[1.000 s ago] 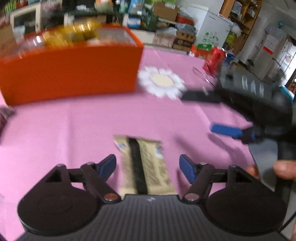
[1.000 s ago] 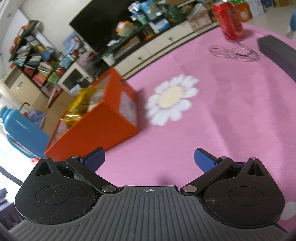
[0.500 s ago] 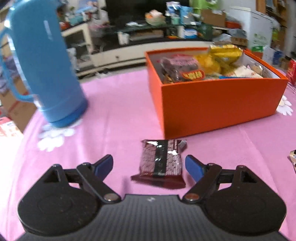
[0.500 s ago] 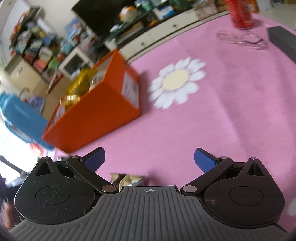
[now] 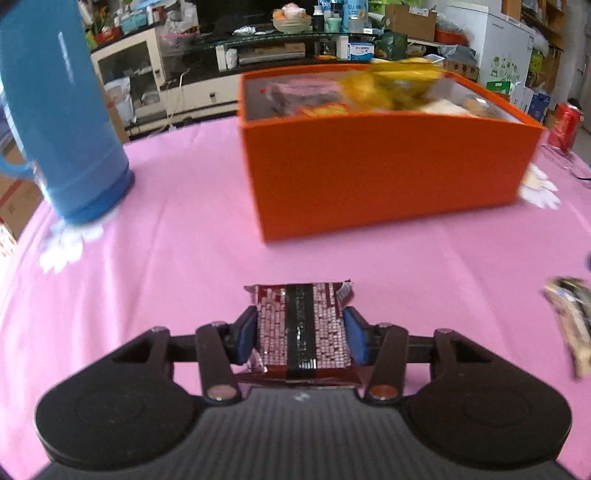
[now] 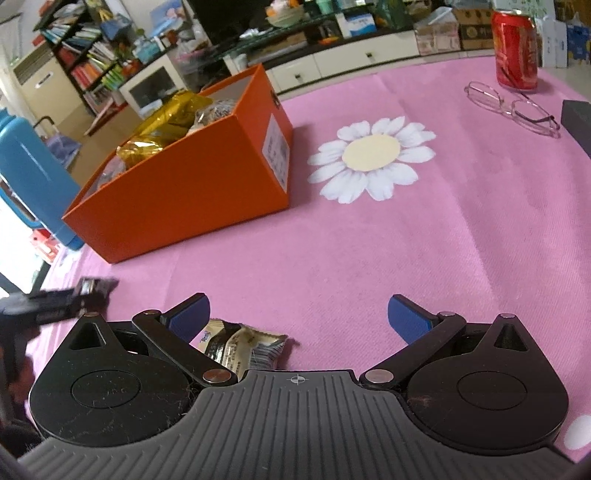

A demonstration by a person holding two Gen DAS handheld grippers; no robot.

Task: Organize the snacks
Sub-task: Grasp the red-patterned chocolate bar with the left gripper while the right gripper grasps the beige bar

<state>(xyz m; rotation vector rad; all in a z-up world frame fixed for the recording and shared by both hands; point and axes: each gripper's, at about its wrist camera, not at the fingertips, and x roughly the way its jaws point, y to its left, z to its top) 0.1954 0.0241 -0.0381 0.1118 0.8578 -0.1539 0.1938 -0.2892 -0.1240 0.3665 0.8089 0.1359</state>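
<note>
We're in a lived-in home living room: a dark television [image 6: 229,22] sits over a long low cabinet [image 6: 332,62], with crowded bookshelves [image 6: 85,59] to the side. Cardboard boxes [image 5: 413,16] pile up behind a table dressed in a pink daisy-print cloth [image 6: 406,240].

You've got dark red snack pack [image 5: 301,332], black centre stripe, flat on pink bench | beige snack pack [image 6: 240,347] flat, just right of it, crinkled | orange box [image 5: 384,173] upright, open-topped, behind both, filled with gold and dark wrappers
</note>
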